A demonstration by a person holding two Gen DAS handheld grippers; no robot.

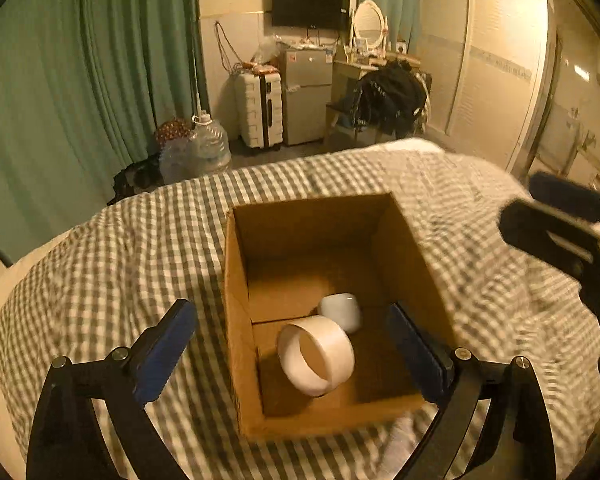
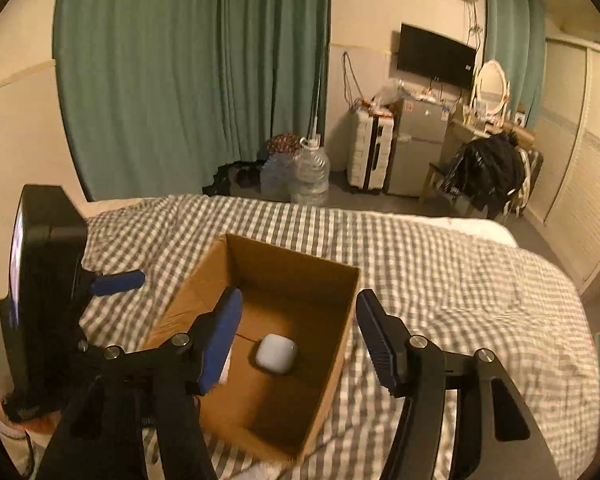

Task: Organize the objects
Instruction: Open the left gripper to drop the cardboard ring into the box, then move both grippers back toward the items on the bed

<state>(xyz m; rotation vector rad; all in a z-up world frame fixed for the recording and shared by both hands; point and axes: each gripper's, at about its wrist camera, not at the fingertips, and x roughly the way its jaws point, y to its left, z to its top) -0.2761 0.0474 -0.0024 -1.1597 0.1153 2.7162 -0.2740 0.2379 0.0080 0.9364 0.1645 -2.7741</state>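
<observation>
An open cardboard box (image 1: 236, 320) sits on a grey checked bed. Inside it lie a white roll of tape (image 1: 316, 354) and a small white earbud case (image 1: 340, 310). My left gripper (image 1: 292, 346) is open and empty, its jaws straddling the box's near left wall above the tape. In the right wrist view the same box (image 2: 340, 320) holds the earbud case (image 2: 276, 353); the tape is mostly hidden behind my left finger. My right gripper (image 2: 300, 332) is open and empty above the box's right wall. The left gripper body (image 2: 48, 280) shows at the left.
The checked bedspread (image 2: 460, 288) spreads around the box. Beyond the bed stand green curtains (image 2: 180, 80), water jugs (image 2: 308, 176), a white suitcase (image 2: 370, 152), a small fridge (image 2: 418, 148), a chair with dark clothes (image 2: 488, 172) and a wardrobe (image 1: 496, 60).
</observation>
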